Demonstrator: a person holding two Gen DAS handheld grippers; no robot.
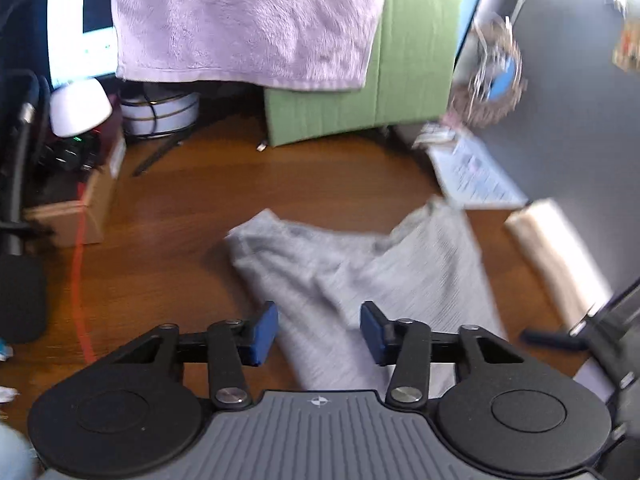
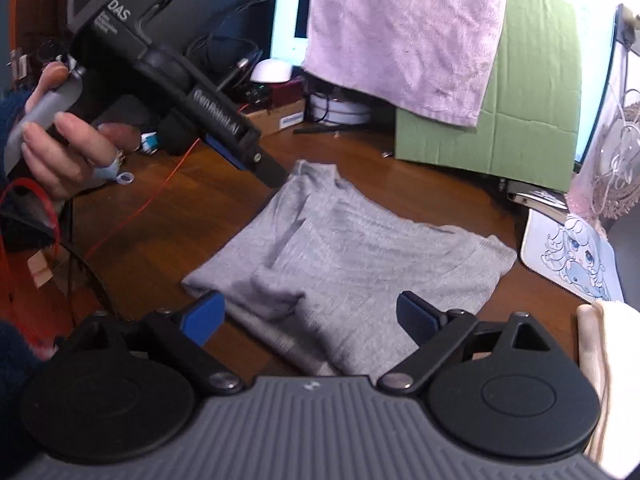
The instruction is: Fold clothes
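Both claws, left claw (image 1: 319,332) and right claw (image 2: 310,320), gape empty over half-folded grey shirt (image 2: 360,256); next: pinch an edge.

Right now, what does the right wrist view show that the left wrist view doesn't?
Only right wrist: the hand holding the left tongs, and a cartoon-print mouse pad. Only left wrist: a small cardboard box on the left side of the desk. Both: grey T-shirt on the wooden desk, lilac towel, green cardboard.
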